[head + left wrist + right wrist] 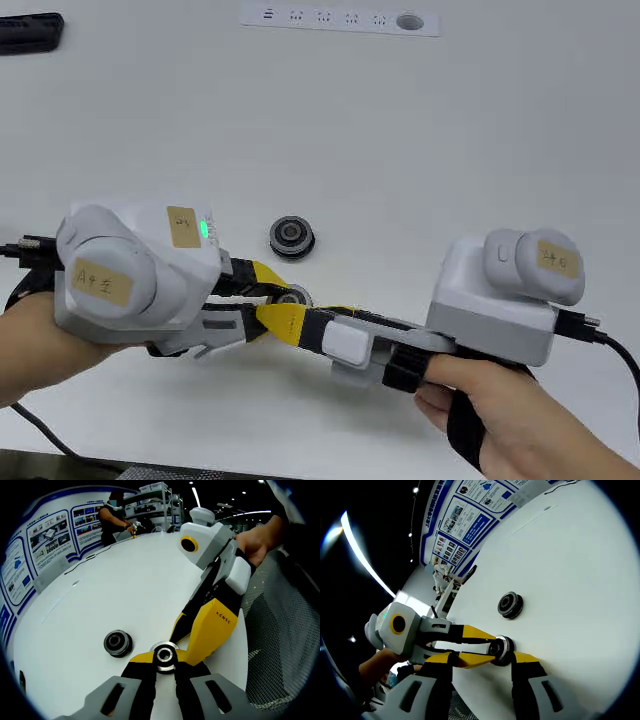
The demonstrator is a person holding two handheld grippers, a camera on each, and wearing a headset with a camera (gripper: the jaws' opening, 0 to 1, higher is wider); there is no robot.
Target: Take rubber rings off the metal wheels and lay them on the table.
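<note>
Two hand-held grippers are working over one white tabletop (430, 150), and two wheels are in play.

The left gripper (268, 288), carried in the person's left hand (30, 340), is clamping the first wheel, a small silver metal wheel with a black rubber ring (292, 297). In the left gripper view its two yellow jaw tips are pressing on opposite sides of this wheel (165, 656) and holding it just above the tabletop.

The right gripper (283, 320), carried in the right hand (500, 410), is reaching in from the opposite side. In the right gripper view its two yellow-tipped jaws are bracketing the same wheel (501, 650), with one tip lying against the rim. Whether these jaws are actually clenching it cannot be told, because the left gripper's jaws are overlapping them.

The second wheel, a dark metal wheel wearing its black rubber ring (292, 237), is lying flat on the tabletop just beyond the two grippers and is touching neither.

One white power strip (340, 18) is lying at the far edge, well apart from the wheels.
</note>
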